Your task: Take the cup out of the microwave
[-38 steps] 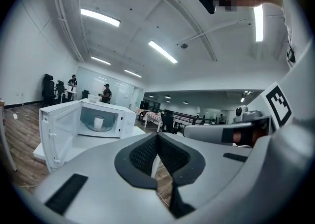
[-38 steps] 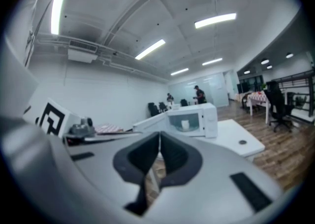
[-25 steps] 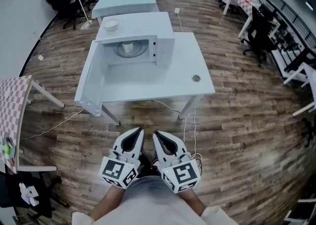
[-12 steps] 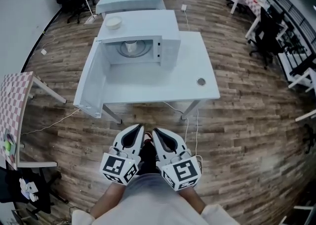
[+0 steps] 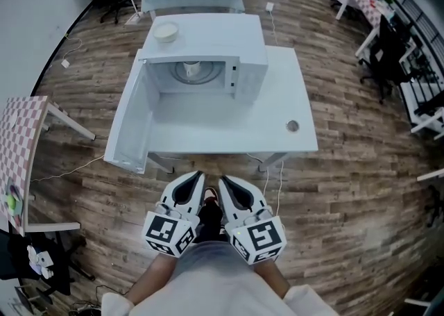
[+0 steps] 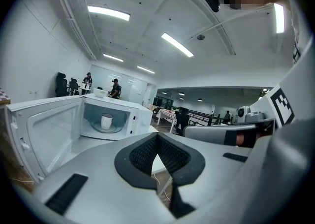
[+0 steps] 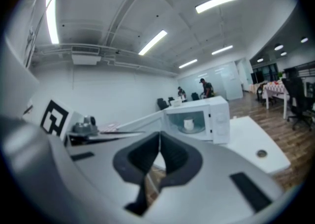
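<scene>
Left gripper (image 5: 194, 180) and right gripper (image 5: 226, 183) sit side by side at lower centre, jaws together, both empty.

A white cup (image 5: 192, 69) stands upright on the turntable (image 5: 205, 76) inside the white microwave (image 5: 215, 35); its door (image 5: 130, 121) hangs wide open leftward, on the counter (image 5: 229, 126)

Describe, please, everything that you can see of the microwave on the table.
The microwave is a white oven standing at the back of the white table. Its door hangs wide open to the left in the head view. Inside, a white cup stands upright on the glass turntable. A control panel sits right of the opening, and a pale bowl rests on top.
</scene>
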